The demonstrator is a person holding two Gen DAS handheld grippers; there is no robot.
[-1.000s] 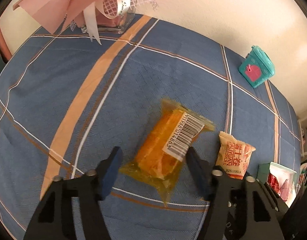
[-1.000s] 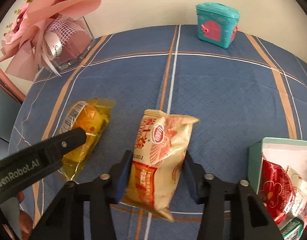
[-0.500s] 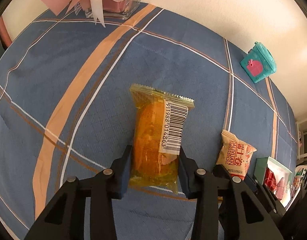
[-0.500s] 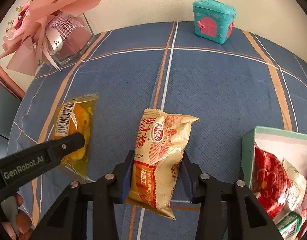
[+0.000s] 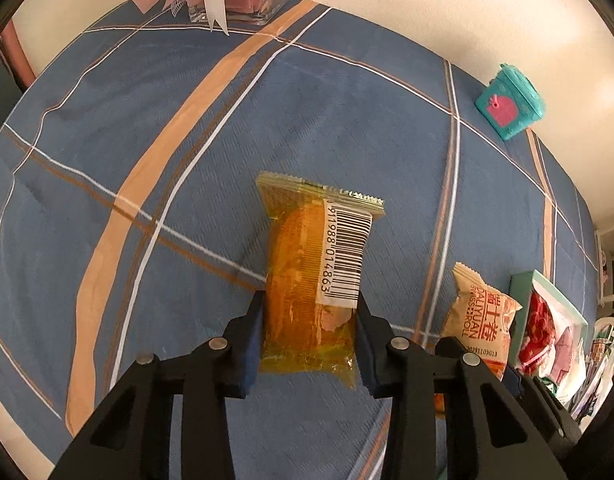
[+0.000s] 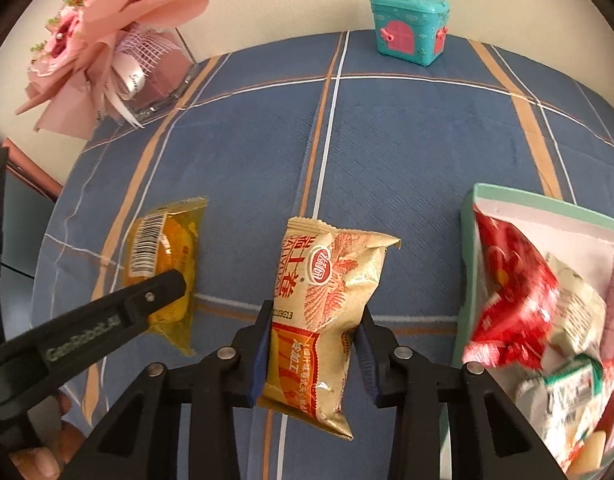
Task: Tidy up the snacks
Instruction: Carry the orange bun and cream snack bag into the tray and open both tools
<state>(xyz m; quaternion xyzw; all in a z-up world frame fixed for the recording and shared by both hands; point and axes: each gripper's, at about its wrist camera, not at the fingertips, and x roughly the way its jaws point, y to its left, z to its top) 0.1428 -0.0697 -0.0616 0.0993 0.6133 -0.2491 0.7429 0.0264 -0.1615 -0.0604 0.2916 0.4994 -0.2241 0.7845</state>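
Both grips are on. My left gripper [image 5: 309, 334] has its fingers clamped on the yellow cake packet [image 5: 313, 276], long axis running straight away from me, pinched near its lower end. My right gripper [image 6: 313, 354] has just squeezed onto the beige roll packet [image 6: 327, 312], fingers pressing its sides. The mint snack box [image 6: 469, 248] sits just to the right on the blue checked table [image 6: 387, 140], so I reckon the right hand goes first; it's nearer.
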